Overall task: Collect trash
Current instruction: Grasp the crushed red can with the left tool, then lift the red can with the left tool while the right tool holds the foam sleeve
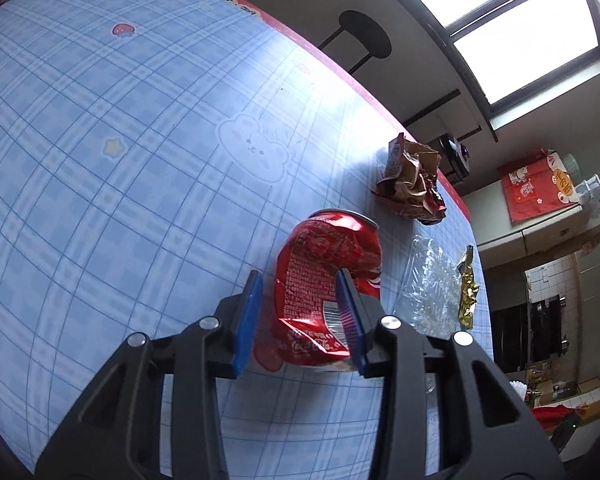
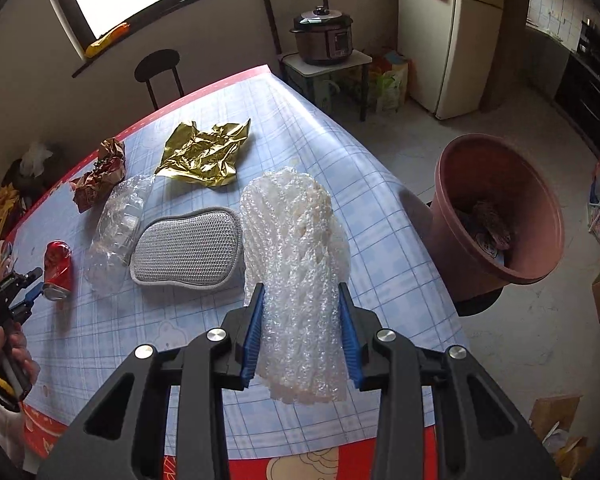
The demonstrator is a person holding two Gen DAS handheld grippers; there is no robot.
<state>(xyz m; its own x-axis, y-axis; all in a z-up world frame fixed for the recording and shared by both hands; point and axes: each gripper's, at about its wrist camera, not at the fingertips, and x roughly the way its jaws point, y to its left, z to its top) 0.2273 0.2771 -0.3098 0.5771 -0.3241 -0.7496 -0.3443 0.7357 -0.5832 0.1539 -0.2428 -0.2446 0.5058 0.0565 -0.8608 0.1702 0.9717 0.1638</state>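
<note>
**Two grippers working over a littered blue table**

A table covered in a blue plaid plastic cloth with a red border [image 2: 340,152] is filling both views. Just past its right edge, a large terracotta-brown plastic tub [image 2: 496,152] is standing on the floor with some dark scraps lying in its bottom.

The right gripper [image 2: 302,332] is holding a long roll of clear bubble wrap [image 2: 296,232] above the near right part of the table. Its blue pads [image 2: 252,336] are pressing on both sides of the roll's near end, the jaws standing about as wide as the roll, and the far end is pointing away over the cloth.

To the left of the roll, a grey mesh scrubbing pad [image 2: 188,248] is lying flat. A crushed clear plastic bottle [image 2: 116,224] is lying just left of the pad, touching its edge. Farther back, a crumpled gold foil sheet [image 2: 204,152] is resting on the cloth, and a crumpled red-and-gold snack wrapper [image 2: 100,176] is sitting near the table's far left border.

The left gripper [image 1: 300,316] is hovering at the near left, its jaws partly open and straddling a dented red soda can [image 1: 324,280] that is lying on its side on the cloth. One blue pad is sitting against the can's right side; a gap is showing between the other pad and the can.
</note>
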